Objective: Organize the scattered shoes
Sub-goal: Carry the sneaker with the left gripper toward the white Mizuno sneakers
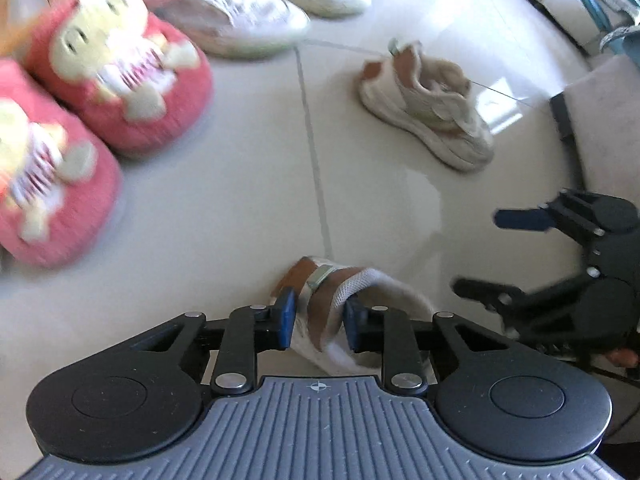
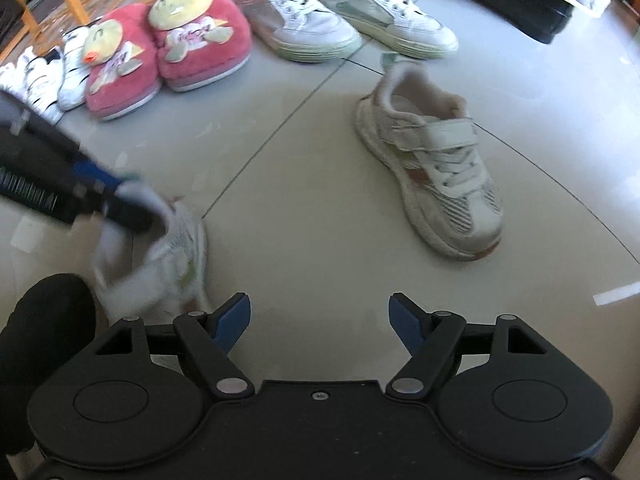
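Presently my left gripper (image 1: 318,320) pinches a beige sneaker's collar (image 1: 332,300); that thin hold may slip. My right gripper (image 2: 320,320), spread and empty, hovers near its mate (image 2: 432,160).

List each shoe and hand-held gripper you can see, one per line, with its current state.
Left hand-held gripper: shut on the held beige mesh sneaker.
Right hand-held gripper: open, holding nothing.
Held beige mesh sneaker: gripped at its collar.
Matching beige strap sneaker: upright, alone on the floor.
Red plush slippers: paired in the row.
White lace-up sneakers: paired in the row.
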Available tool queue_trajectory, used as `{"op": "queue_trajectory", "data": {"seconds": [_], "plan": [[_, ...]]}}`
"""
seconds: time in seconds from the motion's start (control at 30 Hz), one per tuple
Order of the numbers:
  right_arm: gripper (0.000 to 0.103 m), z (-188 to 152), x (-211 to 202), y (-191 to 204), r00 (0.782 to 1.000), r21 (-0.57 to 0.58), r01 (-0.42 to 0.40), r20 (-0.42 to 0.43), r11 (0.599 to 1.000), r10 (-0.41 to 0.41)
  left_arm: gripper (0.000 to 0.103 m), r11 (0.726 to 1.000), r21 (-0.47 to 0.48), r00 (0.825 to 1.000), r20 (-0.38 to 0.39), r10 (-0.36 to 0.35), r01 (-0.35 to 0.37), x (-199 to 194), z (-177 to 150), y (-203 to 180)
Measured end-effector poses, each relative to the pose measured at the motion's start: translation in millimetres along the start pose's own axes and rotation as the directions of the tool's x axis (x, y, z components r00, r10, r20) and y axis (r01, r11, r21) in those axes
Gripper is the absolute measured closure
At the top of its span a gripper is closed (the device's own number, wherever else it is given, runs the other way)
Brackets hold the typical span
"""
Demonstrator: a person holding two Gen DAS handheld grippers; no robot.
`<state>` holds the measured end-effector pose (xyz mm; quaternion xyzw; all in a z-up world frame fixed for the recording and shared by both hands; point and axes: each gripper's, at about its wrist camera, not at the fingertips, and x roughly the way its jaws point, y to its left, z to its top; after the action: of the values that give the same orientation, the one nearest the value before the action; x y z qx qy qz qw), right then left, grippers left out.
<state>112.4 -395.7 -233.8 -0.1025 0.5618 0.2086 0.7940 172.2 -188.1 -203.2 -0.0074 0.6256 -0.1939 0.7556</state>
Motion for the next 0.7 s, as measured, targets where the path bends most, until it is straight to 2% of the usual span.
{"op": "queue_trajectory", "data": {"seconds": [0.17, 0.4, 0.57, 0.7], "plan": [[0.024, 3.0, 0.8, 11.7, 1.0, -0.045, 0.012, 0.019, 0.999, -0.011, 0.08, 0.999, -0.044, 1.0, 0.011, 0.026, -0.026, -2.9, -0.9, 19.8], [0.024, 4.0, 1.1, 22.6, 0.999, -0.07, -0.008, 0.031, 0.997, 0.01, 0.082, 0.998, -0.029, 0.998, 0.018, 0.054, -0.054, -10.7, -3.8, 34.4], [0.024, 3.6, -1.0, 22.0, 0.999, -0.055, -0.005, 0.042, 0.998, 0.008, 0.083, 0.996, 0.001, 0.996, -0.01, 0.092, -0.092, -15.3, -7.3, 45.1], [0.024, 5.1, -3.3, 18.9, 0.998, -0.041, -0.005, 0.059, 0.999, 0.008, 0.083, 0.994, 0.039, 0.992, -0.062, 0.106, -0.104, -19.2, -11.0, 58.5]]}}
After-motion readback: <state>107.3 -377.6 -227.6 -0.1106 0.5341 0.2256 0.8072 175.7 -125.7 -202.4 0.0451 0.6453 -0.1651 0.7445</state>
